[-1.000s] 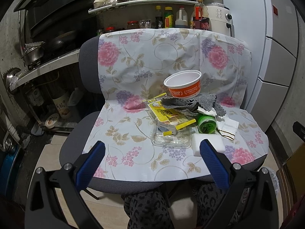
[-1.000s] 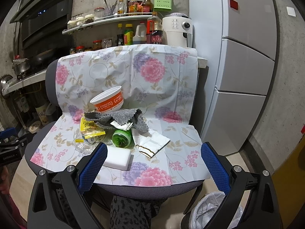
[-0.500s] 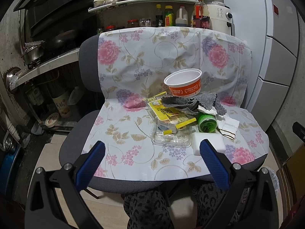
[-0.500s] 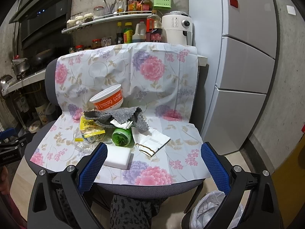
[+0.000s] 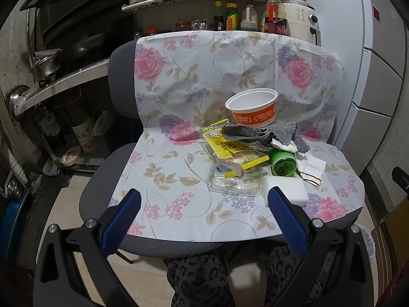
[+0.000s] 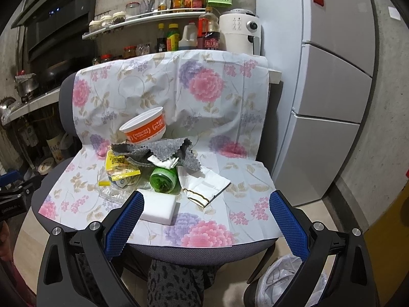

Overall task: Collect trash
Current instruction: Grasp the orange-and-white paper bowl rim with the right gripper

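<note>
Left gripper point(image 5: 204, 199): spread wide, holding nothing, hovering before the front edge of the chair seat point(image 5: 97, 189); its view sits a little closer to the seat than one second ago.
Right gripper point(image 6: 205, 202): likewise spread and empty, over the seat's right front; framing barely changed.
Trash pile: unmoved since the earlier frames, gathered right of centre on the floral sheet point(image 5: 179, 97).
Orange bowl point(image 5: 251, 110): upright at the back, resting on the grey cloth point(image 5: 255, 131).
Yellow wrappers point(image 5: 230, 148): lying across the clear plastic tray point(image 5: 235, 179).
Green can point(image 5: 283, 162): on its side, mouth toward the camera, just beside the white sponge block point(image 5: 286, 190).
Crumpled napkin point(image 6: 204, 181): right of the can.
Bag-lined bin point(image 6: 283, 278): on the floor, lower right of the chair.
</note>
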Available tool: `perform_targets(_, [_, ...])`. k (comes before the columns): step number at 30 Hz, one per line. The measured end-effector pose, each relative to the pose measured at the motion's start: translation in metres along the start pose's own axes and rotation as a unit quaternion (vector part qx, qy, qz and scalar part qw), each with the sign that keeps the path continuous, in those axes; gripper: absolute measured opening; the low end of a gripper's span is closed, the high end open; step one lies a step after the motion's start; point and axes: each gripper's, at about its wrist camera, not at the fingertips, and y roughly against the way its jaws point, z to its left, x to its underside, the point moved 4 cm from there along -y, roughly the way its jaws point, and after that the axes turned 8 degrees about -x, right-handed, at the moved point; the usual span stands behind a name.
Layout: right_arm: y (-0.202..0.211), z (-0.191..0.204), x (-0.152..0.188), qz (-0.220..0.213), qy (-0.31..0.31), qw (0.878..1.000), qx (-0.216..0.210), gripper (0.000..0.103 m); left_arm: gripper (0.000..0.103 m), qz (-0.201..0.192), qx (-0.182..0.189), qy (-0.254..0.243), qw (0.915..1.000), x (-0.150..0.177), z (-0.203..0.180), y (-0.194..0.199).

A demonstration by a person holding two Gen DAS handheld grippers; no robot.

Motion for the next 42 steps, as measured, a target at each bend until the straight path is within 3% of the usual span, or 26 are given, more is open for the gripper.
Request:
perform_targets(9, [-0.042,0.013,-0.015,0.019,0.024,0.999,-0.032,0.097,0.097,0.029,0.029,-0.012,0.9991,0.002,-0.009,-0.034])
perform_targets(17, [-0.08,0.025,-0.053,-0.01,0.027,0.997,-0.065,0.097,0.097,0.043,-0.006,-0.005,0.999,-0.007,0.007,-0.068])
perform_targets(21, [-0.116,0.032,-0.069,0.023,0.024,0.996,-0.079,0.097,0.097,0.045,-0.021,-0.013,0.9987,-0.019,0.014,-0.086])
perform_targets(27, [-0.168,0.048,-0.103,0.053,0.033,0.993,-0.101,0.096,0.097,0.069,0.006,0.004,0.9976,-0.04,0.016,-0.122])
perform_targets(30, [-0.197,0.056,-0.125,0.052,0.044,0.993,-0.092,0.093,0.097,0.072,0.007,0.011,0.9973,-0.049,0.014,-0.139])
perform_targets(33, [-0.226,0.061,-0.146,0.058,0.042,0.993,-0.098,0.089,0.097,0.069,0.006,0.022,0.9973,-0.06,0.014,-0.158])
perform_targets(35, [-0.243,0.064,-0.154,0.067,0.04,0.993,-0.094,0.063,0.097,0.08,0.004,0.027,0.9965,-0.067,0.013,-0.171])
perform_targets(39, [-0.282,0.068,-0.163,0.099,0.023,0.989,-0.108,0.062,0.097,0.096,-0.007,0.013,0.9953,-0.074,0.008,-0.192])
perform_targets(42, [-0.306,0.069,-0.163,0.121,0.005,0.987,-0.105,0.047,0.097,0.101,-0.019,0.007,0.9947,-0.075,0.006,-0.203])
